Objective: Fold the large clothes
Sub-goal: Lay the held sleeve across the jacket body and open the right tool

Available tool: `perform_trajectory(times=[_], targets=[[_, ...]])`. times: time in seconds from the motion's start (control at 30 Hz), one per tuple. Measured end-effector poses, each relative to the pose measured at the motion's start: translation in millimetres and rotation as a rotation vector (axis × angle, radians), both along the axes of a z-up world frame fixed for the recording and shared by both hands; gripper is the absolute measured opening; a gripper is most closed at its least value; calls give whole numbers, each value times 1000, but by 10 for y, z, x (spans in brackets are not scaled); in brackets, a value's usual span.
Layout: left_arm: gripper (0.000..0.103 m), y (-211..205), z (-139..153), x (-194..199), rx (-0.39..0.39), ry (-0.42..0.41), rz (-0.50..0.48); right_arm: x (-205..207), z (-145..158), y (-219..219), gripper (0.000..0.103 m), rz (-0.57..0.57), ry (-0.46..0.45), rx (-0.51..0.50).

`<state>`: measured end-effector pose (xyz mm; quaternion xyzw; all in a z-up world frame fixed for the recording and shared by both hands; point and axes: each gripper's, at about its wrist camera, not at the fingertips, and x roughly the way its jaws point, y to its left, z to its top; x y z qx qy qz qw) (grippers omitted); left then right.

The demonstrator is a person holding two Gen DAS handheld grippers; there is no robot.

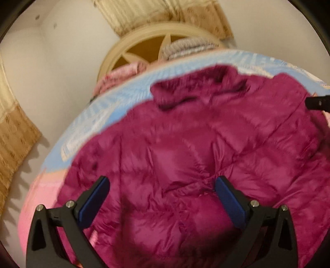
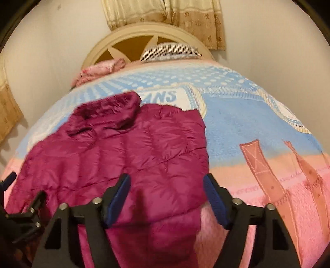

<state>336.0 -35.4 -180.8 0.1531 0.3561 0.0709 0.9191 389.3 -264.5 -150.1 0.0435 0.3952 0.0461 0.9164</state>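
Observation:
A magenta quilted puffer jacket (image 1: 196, 148) lies spread on the bed, collar toward the headboard; it also shows in the right wrist view (image 2: 123, 156). My left gripper (image 1: 162, 181) is open and empty, hovering over the jacket's lower middle. My right gripper (image 2: 166, 179) is open and empty above the jacket's right hem edge. The left gripper's fingers (image 2: 10, 181) show at the left edge of the right wrist view. A tip of the right gripper (image 1: 318, 103) shows at the right edge of the left wrist view.
The jacket lies on a blue and pink blanket (image 2: 247, 127) covering the bed. A cream headboard (image 2: 144, 35) stands at the far end with a pink pillow (image 2: 99, 70) and a striped pillow (image 2: 171, 51). Beige curtains (image 2: 165, 14) hang behind.

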Motion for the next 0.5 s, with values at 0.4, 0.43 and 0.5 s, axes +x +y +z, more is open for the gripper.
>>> perform_trajectory(times=[0.4,0.43,0.5], targets=[[103,136,-114,100,-103,63,13,282,-408,188,67,15,122,-144],[103,124,-116,90,-97,57,17,253,-348,202,67,3,114,-166],[103,109,-117,58,-90,50,22,132,-179,260,67,-2,66,-156]])
